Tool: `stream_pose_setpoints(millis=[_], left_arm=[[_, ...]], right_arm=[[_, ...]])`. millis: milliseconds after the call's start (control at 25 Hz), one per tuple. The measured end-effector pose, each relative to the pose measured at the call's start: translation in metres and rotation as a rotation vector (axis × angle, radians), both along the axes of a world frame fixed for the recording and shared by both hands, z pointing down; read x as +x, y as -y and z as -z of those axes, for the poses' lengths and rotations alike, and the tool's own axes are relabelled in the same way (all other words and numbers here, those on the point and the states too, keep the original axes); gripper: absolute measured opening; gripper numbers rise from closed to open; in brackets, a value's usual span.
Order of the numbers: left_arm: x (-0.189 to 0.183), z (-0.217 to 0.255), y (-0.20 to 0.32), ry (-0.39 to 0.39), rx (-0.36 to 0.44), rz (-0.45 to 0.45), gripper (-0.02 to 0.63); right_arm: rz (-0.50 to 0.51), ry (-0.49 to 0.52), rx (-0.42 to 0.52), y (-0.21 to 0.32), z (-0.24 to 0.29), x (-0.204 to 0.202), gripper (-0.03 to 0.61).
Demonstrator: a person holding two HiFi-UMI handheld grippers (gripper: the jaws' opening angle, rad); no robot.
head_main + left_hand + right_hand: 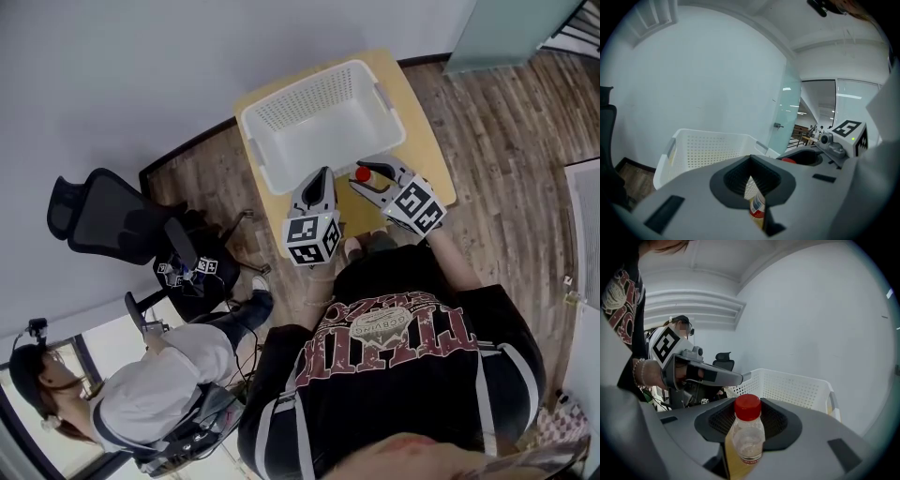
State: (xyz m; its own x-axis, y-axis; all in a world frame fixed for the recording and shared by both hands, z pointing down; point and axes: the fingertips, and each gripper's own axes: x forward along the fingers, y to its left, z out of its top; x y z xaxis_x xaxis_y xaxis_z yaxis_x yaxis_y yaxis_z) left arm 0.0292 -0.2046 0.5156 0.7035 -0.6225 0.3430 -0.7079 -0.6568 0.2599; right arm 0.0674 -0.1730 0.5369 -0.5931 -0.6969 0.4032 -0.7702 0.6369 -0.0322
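Two grippers hover by the near rim of the white basket (328, 141) over the wooden surface (428, 157) in the head view, the right gripper (366, 176) carrying a red-capped bottle (362, 174). Left gripper view: the left gripper (757, 206) has its fingers almost together, empty, seemingly held aside. Right gripper view: the fingers clamp the bottle's body beneath the cap, holding it upright

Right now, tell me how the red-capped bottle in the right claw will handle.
The bottle looks clear and empty, so probably light. Its walls seem thin plastic; a hard squeeze from the right claw may dent it. Round and smooth, it could slip, or roll if laid down.
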Motion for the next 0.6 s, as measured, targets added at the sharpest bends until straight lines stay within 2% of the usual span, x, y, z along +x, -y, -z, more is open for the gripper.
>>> stream_pose_setpoints(millis=[600], left_arm=[[-0.006,-0.003,0.004,0.001,-0.012,0.008,0.044]], right_arm=[[0.012,-0.017,0.003,0.000,-0.039,-0.010,0.164]])
